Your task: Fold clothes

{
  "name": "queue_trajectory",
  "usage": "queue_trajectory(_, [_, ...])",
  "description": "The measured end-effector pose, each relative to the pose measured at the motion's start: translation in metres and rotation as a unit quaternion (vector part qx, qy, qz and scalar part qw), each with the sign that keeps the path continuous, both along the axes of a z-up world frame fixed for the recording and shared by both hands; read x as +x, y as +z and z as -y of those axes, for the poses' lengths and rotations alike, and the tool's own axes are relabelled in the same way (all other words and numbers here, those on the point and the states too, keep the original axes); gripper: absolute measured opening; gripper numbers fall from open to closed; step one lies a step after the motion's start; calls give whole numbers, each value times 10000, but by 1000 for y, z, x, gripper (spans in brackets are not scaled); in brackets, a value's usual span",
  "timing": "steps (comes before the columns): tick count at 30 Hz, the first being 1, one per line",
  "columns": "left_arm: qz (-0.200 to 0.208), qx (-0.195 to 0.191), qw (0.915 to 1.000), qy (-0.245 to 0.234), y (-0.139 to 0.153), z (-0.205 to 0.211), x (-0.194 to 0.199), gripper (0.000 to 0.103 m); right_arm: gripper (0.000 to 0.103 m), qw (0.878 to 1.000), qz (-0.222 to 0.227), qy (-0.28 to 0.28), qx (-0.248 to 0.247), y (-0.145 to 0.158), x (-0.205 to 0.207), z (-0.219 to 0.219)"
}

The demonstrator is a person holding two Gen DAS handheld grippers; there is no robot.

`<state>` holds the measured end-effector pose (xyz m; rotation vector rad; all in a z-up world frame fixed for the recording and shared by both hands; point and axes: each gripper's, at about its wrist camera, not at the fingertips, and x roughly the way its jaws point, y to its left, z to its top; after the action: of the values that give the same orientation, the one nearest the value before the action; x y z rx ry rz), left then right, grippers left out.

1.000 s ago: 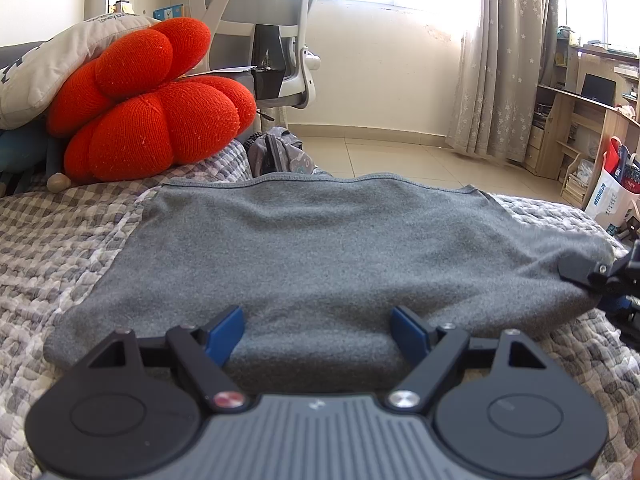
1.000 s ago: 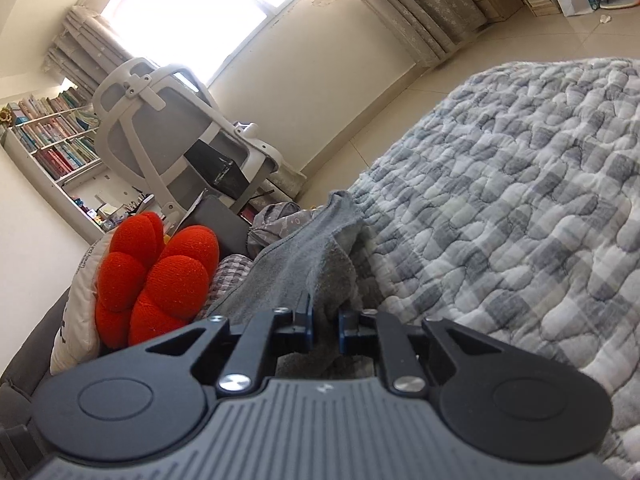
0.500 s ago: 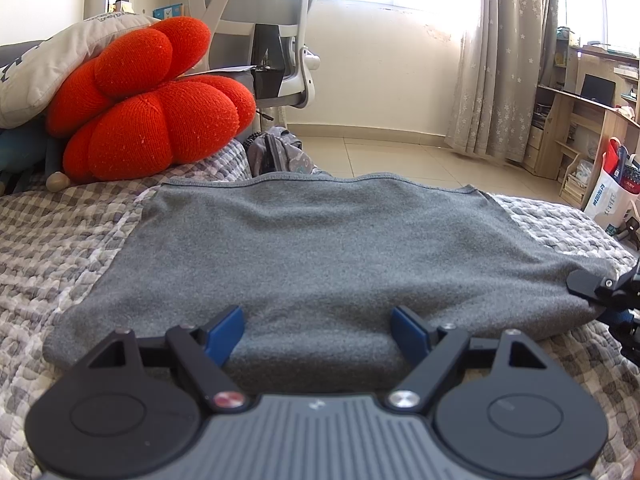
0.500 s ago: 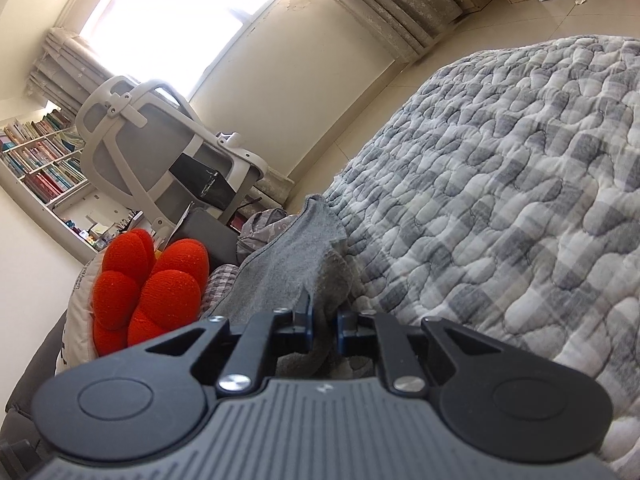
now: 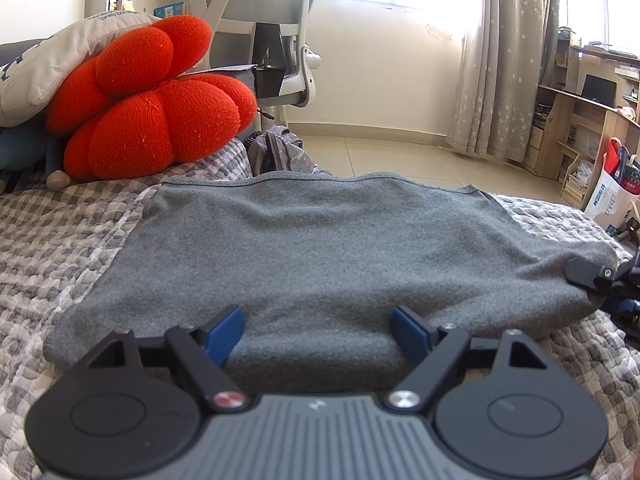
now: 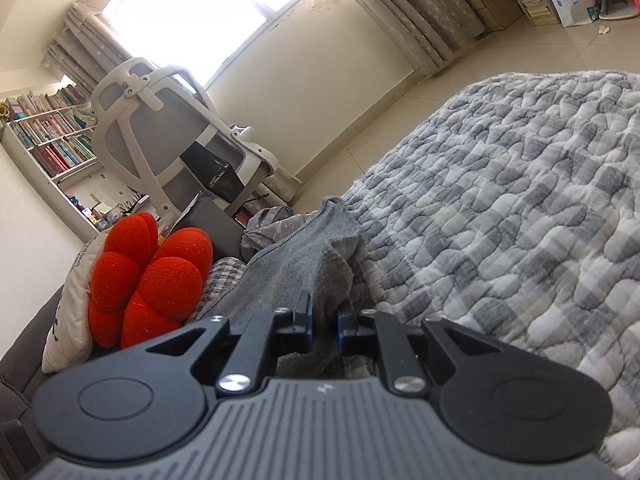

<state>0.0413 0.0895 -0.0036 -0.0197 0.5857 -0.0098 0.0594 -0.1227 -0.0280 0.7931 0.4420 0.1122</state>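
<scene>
Because the grey fleece garment [image 5: 320, 256] spread on the checked quilt [image 5: 60, 240] looks soft and limp, we pinch folded edges: our right gripper [image 6: 323, 326] clamps its side fold, our left gripper [image 5: 318, 332] gapes wide, empty, at the near fold.

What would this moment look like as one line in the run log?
left gripper: open, over near fold | right gripper: shut on grey garment | garment: folded on checked quilt
</scene>
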Motion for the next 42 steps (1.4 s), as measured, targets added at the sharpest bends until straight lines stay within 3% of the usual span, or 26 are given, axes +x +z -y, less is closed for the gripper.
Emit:
queue_trajectory(3, [-36,-56,10000,-48,3,-5,-1,83,13,9995,-130,-21,304,-3,2,8])
queue_trajectory(5, [-1,338,9994,-3,12,-9,-11,84,13,9999,-90,13,82,5,4,4])
queue_trajectory(7, [137,536,9984,110,22,-28,-26,87,13,9985,176,125,-501,21,4,-10])
queue_trajectory(9, [49,199,9993,327,27,-62,-34,88,13,9923,508,263,-1095,40,4,-27])
queue_trajectory(12, [-192,-919,9902,1038,29,-140,-46,88,13,9739,1200,733,-1780,68,4,-69])
queue_trajectory(16, [-66,-901,9796,1792,35,-198,-64,87,13,9517,1722,1835,-1756,80,14,-142])
queue_trajectory(18, [-54,-1207,9754,1846,38,-215,-70,88,13,9392,1666,2355,-1861,74,19,-181])
queue_trajectory(20, [-103,-1444,9702,1943,34,-224,-71,87,13,9285,1277,2872,-1978,54,27,-219])
queue_trajectory(22, [-184,-1406,9682,2059,28,-224,-69,87,13,9090,913,3409,-2219,32,33,-256])
queue_trajectory(24, [-193,-1365,9708,1963,24,-220,-68,87,14,8884,950,3556,-2744,17,24,-276])
queue_trajectory(25, [-169,-1361,9719,1911,24,-218,-68,87,14,8851,1046,3568,-2798,19,17,-275])
queue_trajectory(31, [-58,-1618,9702,1806,26,-215,-64,87,14,8911,1013,3579,-2601,23,17,-259])
queue_trajectory(36, [-120,-2001,9609,1911,25,-220,-60,88,18,8873,1058,3591,-2694,23,16,-272])
queue_trajectory(42, [-183,-2028,9599,1930,25,-223,-59,88,20,8840,934,3742,-2641,22,19,-276])
